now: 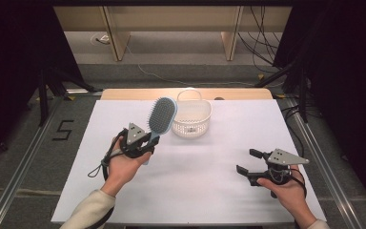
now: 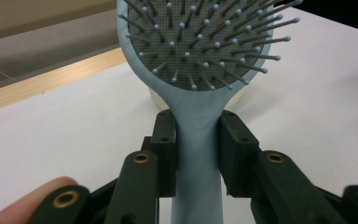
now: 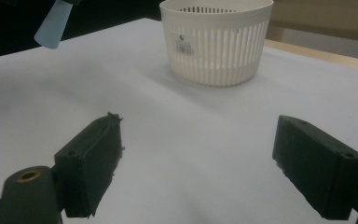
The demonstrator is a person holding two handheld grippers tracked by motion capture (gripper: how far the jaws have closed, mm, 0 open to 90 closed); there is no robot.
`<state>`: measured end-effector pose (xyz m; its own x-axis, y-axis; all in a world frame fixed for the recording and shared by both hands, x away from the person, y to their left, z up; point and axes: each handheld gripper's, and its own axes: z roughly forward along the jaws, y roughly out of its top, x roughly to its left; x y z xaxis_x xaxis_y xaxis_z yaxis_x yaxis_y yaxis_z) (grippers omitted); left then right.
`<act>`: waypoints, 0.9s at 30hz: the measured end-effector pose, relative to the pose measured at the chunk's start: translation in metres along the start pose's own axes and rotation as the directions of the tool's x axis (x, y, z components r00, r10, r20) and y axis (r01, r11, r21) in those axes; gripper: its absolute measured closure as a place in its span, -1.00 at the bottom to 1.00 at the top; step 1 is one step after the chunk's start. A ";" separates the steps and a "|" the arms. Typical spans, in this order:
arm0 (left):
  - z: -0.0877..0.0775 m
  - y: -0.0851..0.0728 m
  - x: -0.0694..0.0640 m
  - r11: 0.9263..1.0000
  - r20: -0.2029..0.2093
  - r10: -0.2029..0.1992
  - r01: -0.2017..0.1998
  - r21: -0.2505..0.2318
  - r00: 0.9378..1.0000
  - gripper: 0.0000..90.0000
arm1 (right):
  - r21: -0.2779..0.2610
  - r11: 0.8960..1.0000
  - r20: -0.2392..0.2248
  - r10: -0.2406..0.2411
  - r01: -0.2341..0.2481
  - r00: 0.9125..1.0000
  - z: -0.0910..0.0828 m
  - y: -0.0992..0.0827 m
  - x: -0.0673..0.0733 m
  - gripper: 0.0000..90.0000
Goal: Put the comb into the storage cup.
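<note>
Pale blue hairbrush [image 1: 161, 116] held up just left of the white basket [image 1: 192, 119].
The left gripper [image 2: 198, 140] clamps its handle, bristled head tilted toward the far side; the right gripper [image 1: 248, 162] rests wide apart, near right. To drop it in cleanly, probably carry the head over the rim before releasing.

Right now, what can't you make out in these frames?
- Hairbrush head top: cut by the left gripper view's upper edge.
- Handle end: under the left tool there.
- Basket inside: hidden by its wall, right gripper view.
- Basket label: too small to read.
</note>
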<state>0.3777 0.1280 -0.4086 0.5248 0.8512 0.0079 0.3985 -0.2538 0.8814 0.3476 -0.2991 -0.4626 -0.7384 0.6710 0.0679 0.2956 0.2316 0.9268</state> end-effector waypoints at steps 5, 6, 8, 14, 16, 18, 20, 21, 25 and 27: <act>0.001 0.001 0.000 1.000 0.002 -0.001 0.001 -0.003 1.000 0.55 | 0.000 1.000 0.001 0.000 0.000 1.000 0.000 0.000 0.000 -0.63; 0.001 0.002 -0.001 1.000 0.000 -0.002 0.002 -0.003 1.000 0.55 | -0.001 1.000 0.002 0.001 -0.001 1.000 0.000 0.000 0.000 -0.63; 0.001 0.003 -0.001 1.000 0.001 0.001 -0.001 -0.005 1.000 0.55 | -0.003 1.000 0.002 -0.002 0.002 1.000 0.000 0.000 0.000 -0.63; 0.004 0.006 -0.001 1.000 0.000 -0.003 0.003 -0.010 1.000 0.55 | -0.003 1.000 0.002 0.001 -0.001 1.000 0.000 0.000 0.000 -0.63; 0.004 0.007 -0.001 1.000 0.003 -0.001 0.001 -0.009 1.000 0.55 | -0.003 1.000 0.003 0.001 -0.001 1.000 0.000 0.000 0.000 -0.63; 0.005 0.007 -0.002 1.000 0.002 -0.003 0.003 -0.010 1.000 0.55 | -0.004 1.000 0.003 0.000 0.000 1.000 0.000 0.000 0.000 -0.63; 0.006 0.008 -0.002 1.000 0.003 0.000 0.000 -0.009 1.000 0.55 | -0.004 1.000 0.002 0.000 0.000 1.000 0.000 0.000 0.000 -0.63; 0.006 0.008 -0.002 1.000 0.001 -0.002 0.002 -0.011 1.000 0.55 | -0.004 1.000 0.002 0.001 -0.001 1.000 0.000 0.000 0.000 -0.63; 0.007 0.009 0.000 1.000 -0.001 -0.006 0.006 -0.011 1.000 0.55 | -0.003 1.000 0.004 0.000 0.000 1.000 -0.001 0.000 0.000 -0.63; 0.008 0.010 0.000 1.000 -0.002 -0.010 0.010 -0.013 1.000 0.55 | -0.003 1.000 0.004 0.000 0.000 1.000 -0.001 0.000 0.000 -0.63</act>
<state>0.3875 0.1222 -0.4031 0.5193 0.8546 0.0002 0.3938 -0.2395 0.8874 0.3474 -0.2996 -0.4621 -0.7362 0.6735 0.0667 0.2937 0.2291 0.9280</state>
